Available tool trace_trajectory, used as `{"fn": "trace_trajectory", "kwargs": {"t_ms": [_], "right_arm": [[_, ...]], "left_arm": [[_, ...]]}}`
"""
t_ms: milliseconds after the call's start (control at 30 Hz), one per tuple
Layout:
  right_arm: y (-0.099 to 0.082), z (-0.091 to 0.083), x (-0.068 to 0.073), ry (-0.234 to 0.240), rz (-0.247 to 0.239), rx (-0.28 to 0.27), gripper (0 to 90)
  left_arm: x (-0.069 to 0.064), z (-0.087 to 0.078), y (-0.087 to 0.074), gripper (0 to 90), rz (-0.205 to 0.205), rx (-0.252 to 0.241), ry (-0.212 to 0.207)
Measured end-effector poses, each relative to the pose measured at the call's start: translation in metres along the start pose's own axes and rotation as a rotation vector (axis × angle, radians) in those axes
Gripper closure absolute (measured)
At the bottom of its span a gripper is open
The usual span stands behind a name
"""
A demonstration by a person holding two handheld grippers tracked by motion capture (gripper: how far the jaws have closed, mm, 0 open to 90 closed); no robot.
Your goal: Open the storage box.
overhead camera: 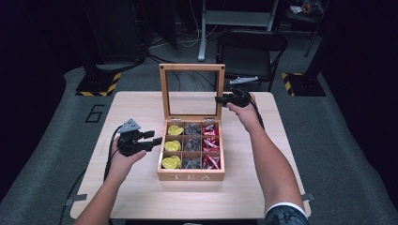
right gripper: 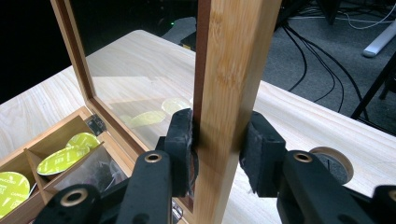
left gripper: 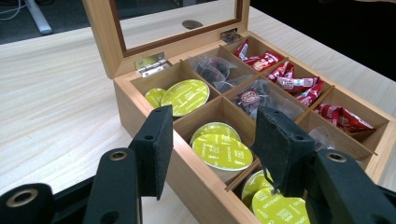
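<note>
- Right gripper (overhead camera: 219, 99) was clamped on the lid (overhead camera: 192, 89) of the tea box (overhead camera: 190, 176) — pads pressed to both faces of the lid's side rail, as seen in the right gripper view (right gripper: 219, 154).
- Left gripper (overhead camera: 152, 139) was open and empty, at about 9 o'clock of the box, jaws aimed over the near-left cells; nothing between the pads (left gripper: 161, 140).
- Box sat mid-table (overhead camera: 141, 197), label face toward 6 o'clock, hinge edge toward 12; lid stood upright on the hinges (left gripper: 150, 64), its long axis running 9 to 3, glass facing 6.
- Judged best done thus: kept the grip square on the rail, swung the lid along its hinge arc rather than pulled sideways — a skewed pull would likely have twisted the hinges or dragged the box.
- Judged useful too: steadied the box wall with the left gripper, kept clear of the yellow pods (left gripper: 223, 151) and sachets (overhead camera: 210, 144) so nothing got pinched under the lid.
</note>
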State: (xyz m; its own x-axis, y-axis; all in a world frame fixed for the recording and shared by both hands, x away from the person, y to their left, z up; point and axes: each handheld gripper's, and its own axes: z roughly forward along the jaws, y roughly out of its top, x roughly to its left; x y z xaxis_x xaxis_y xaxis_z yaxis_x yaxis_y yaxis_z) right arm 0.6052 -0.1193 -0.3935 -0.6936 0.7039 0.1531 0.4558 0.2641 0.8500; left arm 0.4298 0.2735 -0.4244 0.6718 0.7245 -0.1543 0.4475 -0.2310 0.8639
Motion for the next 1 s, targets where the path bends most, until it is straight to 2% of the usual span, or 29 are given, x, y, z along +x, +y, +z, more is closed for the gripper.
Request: {"fn": "trace_trajectory", "kwargs": {"t_ms": [200,367,467,900,1000], "right_arm": [[0.0,-0.001,0.001,-0.007,0.004,0.004,65.2],[0.001,0.0,0.004,-0.029,-0.02,0.008,63.6],[0.002,-0.002,0.007,-0.031,-0.03,0.02,55.3],[0.002,-0.023,0.016,-0.044,-0.036,-0.004,49.6],[-0.001,-0.029,0.02,-0.052,-0.045,0.01,49.2]], "left_arm": [[0.0,0.0,-0.002,47.4,-0.008,-0.004,-0.008],[-0.001,0.002,-0.007,46.4,-0.009,0.001,-0.008],[-0.001,0.002,-0.009,46.2,-0.02,0.001,-0.011],[0.0,0.001,-0.012,46.1,-0.032,-0.006,-0.007],[0.0,0.001,-0.013,45.6,-0.037,-0.003,-0.007]]}}
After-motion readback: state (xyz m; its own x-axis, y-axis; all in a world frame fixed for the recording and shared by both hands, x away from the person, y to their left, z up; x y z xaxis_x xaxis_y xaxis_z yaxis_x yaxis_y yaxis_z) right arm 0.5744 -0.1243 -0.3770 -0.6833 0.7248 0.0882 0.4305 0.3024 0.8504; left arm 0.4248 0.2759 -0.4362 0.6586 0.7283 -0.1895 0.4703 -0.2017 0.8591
